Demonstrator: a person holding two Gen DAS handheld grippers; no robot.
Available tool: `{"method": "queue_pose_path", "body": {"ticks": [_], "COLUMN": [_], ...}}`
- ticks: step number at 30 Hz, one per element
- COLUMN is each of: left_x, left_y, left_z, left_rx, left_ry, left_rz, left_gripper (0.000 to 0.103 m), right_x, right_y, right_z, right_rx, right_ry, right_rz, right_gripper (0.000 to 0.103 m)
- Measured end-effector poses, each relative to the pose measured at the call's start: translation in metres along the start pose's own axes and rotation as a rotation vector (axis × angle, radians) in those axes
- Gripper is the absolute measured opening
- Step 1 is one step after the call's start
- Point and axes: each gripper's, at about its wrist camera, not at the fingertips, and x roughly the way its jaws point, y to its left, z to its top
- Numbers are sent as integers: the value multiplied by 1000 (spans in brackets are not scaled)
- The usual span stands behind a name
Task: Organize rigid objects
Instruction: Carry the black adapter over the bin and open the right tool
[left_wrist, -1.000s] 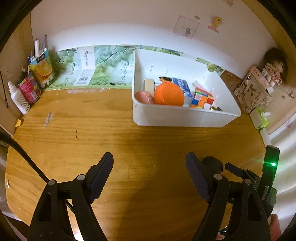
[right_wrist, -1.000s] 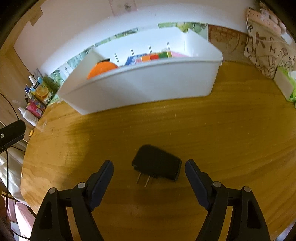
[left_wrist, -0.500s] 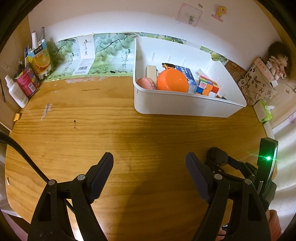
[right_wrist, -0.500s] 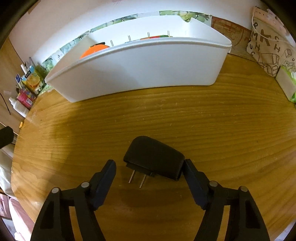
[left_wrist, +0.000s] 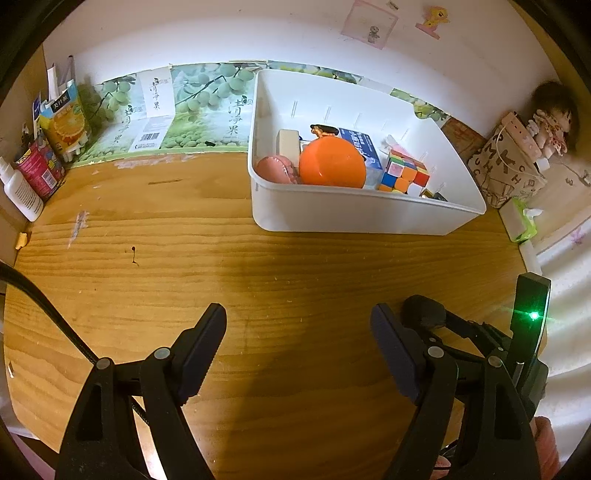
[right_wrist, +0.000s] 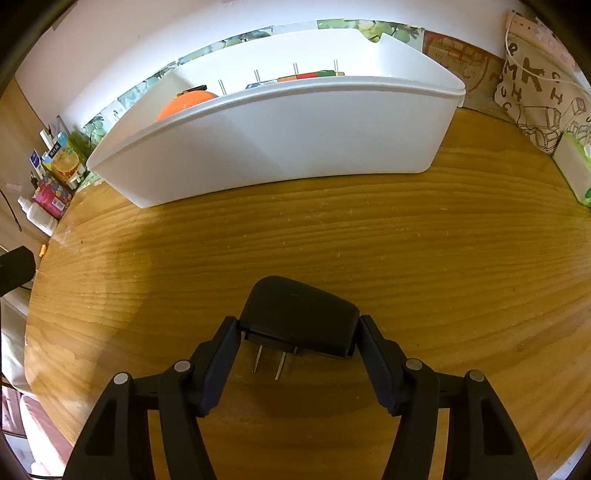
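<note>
A black plug adapter (right_wrist: 300, 317) with two metal prongs lies on the wooden table (right_wrist: 443, 280). My right gripper (right_wrist: 297, 332) is shut on it, one finger on each side. The adapter also shows in the left wrist view (left_wrist: 423, 310), just right of my left gripper (left_wrist: 298, 325), which is open and empty above the table (left_wrist: 184, 258). A white bin (left_wrist: 354, 218) at the back holds an orange ball (left_wrist: 331, 167), a colour cube (left_wrist: 406, 172), a blue box (left_wrist: 360, 142) and other small items. The bin (right_wrist: 295, 140) stands beyond the adapter.
A juice carton (left_wrist: 64, 123), a red can (left_wrist: 38, 170) and a white bottle (left_wrist: 20, 194) stand at the back left. A printed bag (left_wrist: 506, 162), a doll (left_wrist: 554, 122) and a tissue box (right_wrist: 576, 166) sit at the right.
My right gripper has moved forward around the adapter and closed on it. My left gripper has stayed open and risen slightly.
</note>
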Motion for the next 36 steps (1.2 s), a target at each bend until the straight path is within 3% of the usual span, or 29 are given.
{"method": "queue_pose_path", "body": {"ticks": [16,26,36], "left_x": [0,9,3], "left_y": [-5,0,-1], "left_z": [13,14,11], "left_rx": [17,-31,-68], "left_ry": [6,40,39], "left_rz": [-34,-102,-90], "left_gripper": [83,83,83], "right_x": [-44,-79,-93], "right_y": [25,27,31], "right_z": [36,90,145], "right_rx": [-90,-107,-144], "right_ry": [-99,-190,-272], "right_rz": [34,13,-19], "right_gripper": [65,65,65]}}
